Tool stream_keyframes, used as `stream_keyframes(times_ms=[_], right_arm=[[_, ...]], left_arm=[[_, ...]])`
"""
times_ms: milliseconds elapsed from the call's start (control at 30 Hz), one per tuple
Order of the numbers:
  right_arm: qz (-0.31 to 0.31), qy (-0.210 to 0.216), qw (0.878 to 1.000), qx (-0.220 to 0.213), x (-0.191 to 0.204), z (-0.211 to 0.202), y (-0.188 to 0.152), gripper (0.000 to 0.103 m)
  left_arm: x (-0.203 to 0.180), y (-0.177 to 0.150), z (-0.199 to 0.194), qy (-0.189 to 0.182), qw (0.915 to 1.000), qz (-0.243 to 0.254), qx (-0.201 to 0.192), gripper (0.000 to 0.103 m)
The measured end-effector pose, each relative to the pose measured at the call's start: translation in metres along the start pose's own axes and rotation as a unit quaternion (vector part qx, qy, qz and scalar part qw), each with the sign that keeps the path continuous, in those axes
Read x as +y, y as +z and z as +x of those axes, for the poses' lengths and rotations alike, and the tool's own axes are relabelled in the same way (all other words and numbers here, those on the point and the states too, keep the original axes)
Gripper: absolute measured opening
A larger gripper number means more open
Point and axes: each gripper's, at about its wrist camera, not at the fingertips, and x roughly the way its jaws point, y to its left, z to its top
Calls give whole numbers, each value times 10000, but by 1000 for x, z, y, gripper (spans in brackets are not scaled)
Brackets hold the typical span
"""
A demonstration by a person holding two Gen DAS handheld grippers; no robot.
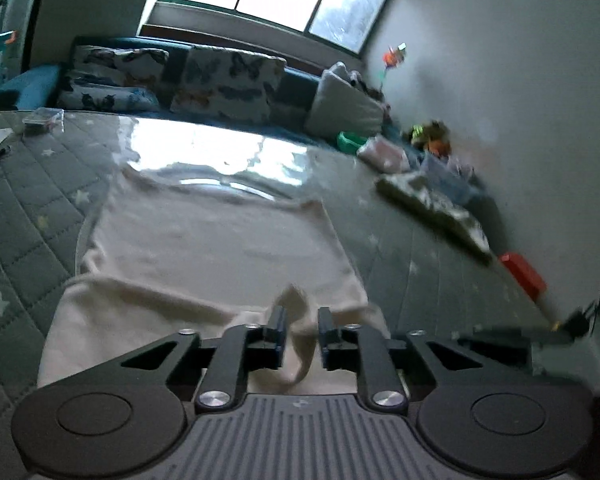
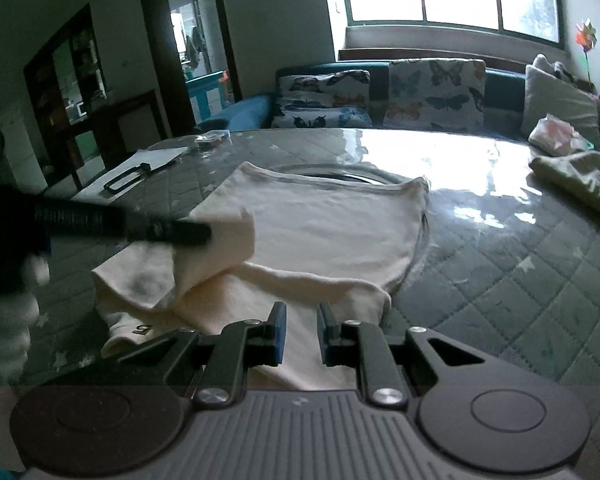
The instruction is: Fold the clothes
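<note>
Between the left gripper's (image 1: 301,330) jaws a bunched corner of the cream garment (image 1: 220,240) stands up in the gap; the jaws sit a little apart around it, and whether they truly pinch it or just bracket it I cannot tell from its own view. Seen from the right wrist, though, the same left gripper (image 2: 204,232) shows as a dark bar reaching in from the left with a fold of cloth lifted and draped off its tip, so it looks clamped on that corner.

Right gripper (image 2: 302,330) jaws are apart, low over the near hem, with cream cloth showing in the gap and under the fingers but nothing visibly nipped.

Outward from both, the garment (image 2: 332,220) lies flat on the quilted, glossy surface (image 2: 520,280), its long axis running away from the jaws toward the window, neck end far, hem end near. The lifted corner is on the left side, already turned inward over the body.

Judging by that, the left gripper carries the fold across, while the right, nearer the hem's other end, is placed to pin or take it. Far right, another crumpled cloth (image 2: 580,184) lies well apart.
</note>
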Motion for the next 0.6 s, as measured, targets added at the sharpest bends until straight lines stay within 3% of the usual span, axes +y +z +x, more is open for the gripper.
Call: stream_keyframes(times_ms=[33,133,300,433,600], right_arm=[[38,10,10000,14,0,2,0,16],[110,98,9999,67,2,7,1,16],[70,262,9995,190,13,22,5,17],[59,260,9992,303,20,38,6,37],[175,151,9987,461,19,55,2,37]], left_arm=[[2,-4,-4,-42,10000,43,31,40],[11,-14,-21,-37,9998,188,-14,47],[48,-26,-55,489,9983,238,-214,52],[86,-35,-84,982,9947,75,-306,54],[102,-48,-100,1165,9925,235,-269,54]])
